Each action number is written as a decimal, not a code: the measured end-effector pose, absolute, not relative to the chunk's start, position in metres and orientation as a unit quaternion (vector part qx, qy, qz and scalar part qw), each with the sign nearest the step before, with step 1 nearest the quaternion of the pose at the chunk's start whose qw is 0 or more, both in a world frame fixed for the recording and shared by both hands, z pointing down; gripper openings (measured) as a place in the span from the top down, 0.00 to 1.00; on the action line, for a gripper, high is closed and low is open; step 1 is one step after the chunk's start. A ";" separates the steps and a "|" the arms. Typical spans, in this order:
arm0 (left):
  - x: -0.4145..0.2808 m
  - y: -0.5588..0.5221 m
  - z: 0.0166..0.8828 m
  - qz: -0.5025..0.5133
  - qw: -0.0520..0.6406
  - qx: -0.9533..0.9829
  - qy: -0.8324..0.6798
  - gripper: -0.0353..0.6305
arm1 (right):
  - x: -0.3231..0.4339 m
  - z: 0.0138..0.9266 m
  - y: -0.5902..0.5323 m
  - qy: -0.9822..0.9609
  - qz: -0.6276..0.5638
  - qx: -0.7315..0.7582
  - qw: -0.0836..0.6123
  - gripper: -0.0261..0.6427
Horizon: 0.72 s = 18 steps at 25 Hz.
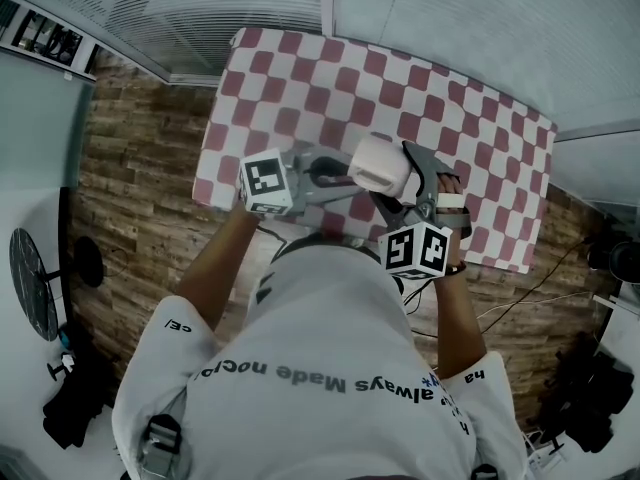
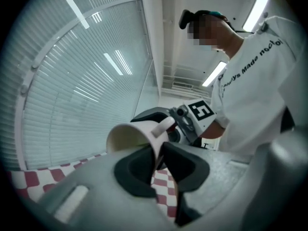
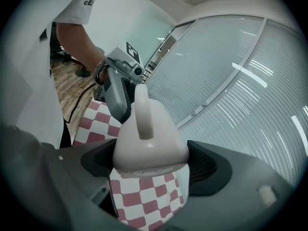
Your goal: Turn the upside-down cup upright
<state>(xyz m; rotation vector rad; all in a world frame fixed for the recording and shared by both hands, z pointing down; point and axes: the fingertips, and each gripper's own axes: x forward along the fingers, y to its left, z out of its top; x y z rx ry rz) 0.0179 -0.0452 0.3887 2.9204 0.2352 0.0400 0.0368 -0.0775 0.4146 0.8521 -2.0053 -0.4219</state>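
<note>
White T-shirt [image 1: 320,368] with dark print across the chest, upside down in the head view, legible part "always Made", letters after it unclear, short mark "cE" on its sleeve [image 1: 178,324]

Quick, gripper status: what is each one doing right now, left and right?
Left gripper: closed, pinching the rim of the cup.
Right gripper: closed around the same cup's body, jaws wide.
</note>
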 end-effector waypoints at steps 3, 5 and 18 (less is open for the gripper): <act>0.022 -0.037 0.391 0.025 0.090 0.990 0.101 0.89 | 0.038 0.421 -0.076 -0.809 -0.165 0.337 0.453 0.30; 0.023 -0.033 0.392 0.032 0.083 0.990 0.113 0.90 | 0.039 0.425 -0.075 -0.808 -0.162 0.335 0.457 0.30; 0.035 -0.032 0.395 0.100 0.048 0.987 0.119 0.91 | 0.049 0.436 -0.082 -0.780 -0.156 0.348 0.497 0.28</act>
